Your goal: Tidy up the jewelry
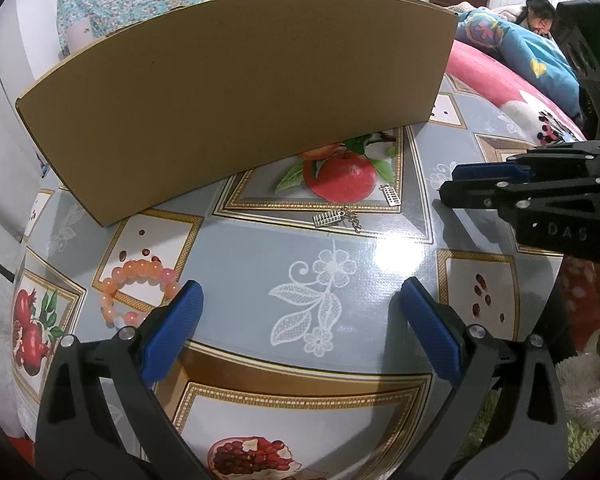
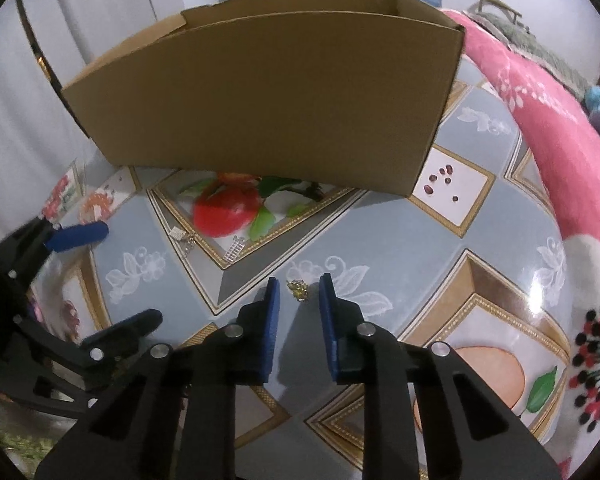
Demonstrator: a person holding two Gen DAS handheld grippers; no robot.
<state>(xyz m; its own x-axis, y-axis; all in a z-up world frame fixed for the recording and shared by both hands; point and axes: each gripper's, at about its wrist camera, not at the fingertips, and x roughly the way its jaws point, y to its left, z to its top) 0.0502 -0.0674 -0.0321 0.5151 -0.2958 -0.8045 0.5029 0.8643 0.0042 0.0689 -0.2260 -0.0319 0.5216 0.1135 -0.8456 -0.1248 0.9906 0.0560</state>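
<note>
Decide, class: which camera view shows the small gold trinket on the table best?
The right wrist view: the gold trinket lies in plain sight between the right gripper's pads. The left wrist view does not show it.

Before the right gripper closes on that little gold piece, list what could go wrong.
1. The gold piece is tiny and lies flat on the glossy tablecloth; the right gripper fingers may slip over it or flick it away.
2. The cardboard box wall stands tall; a loosely pinched piece could drop while being lifted over it.
</note>
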